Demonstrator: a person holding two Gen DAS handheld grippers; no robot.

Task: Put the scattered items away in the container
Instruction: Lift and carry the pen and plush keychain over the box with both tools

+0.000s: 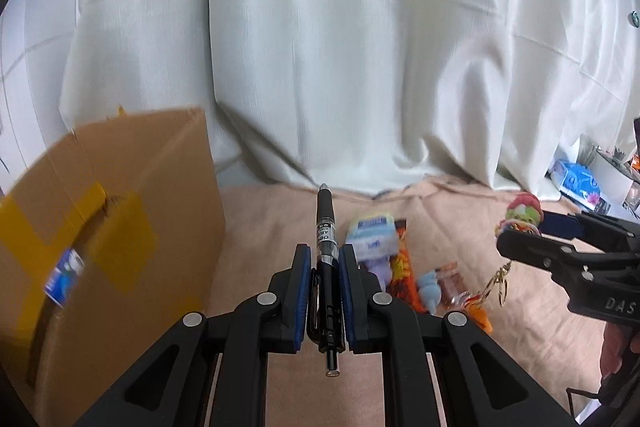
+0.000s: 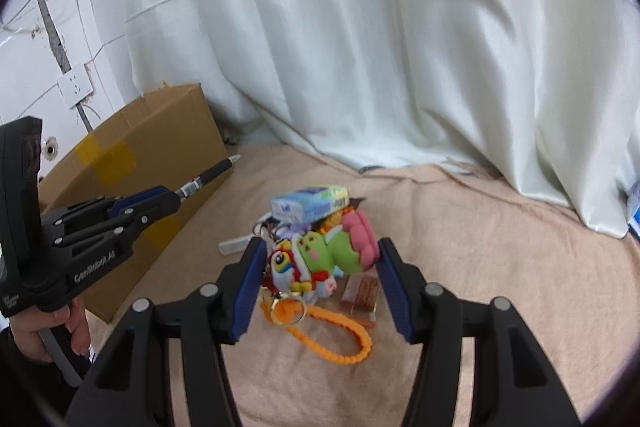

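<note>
A: Why is the left gripper point(image 1: 325, 269) pinching the pen point(image 1: 326, 259) lengthwise?

B: So the pen is lining up with the fingers, tip forward, beside the box point(image 1: 120, 211), probably for dropping in.

A: And the right gripper point(image 2: 322, 281)?

B: It's clamping the plush keychain point(image 2: 320, 259) sideways, above the remaining pile point(image 2: 312, 207) on the blanket point(image 2: 500, 267).

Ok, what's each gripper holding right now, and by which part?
Left gripper clamps a black pen across its barrel, tip forward. Right gripper holds a colourful toy keychain by its sides, its orange strap hanging.
</note>
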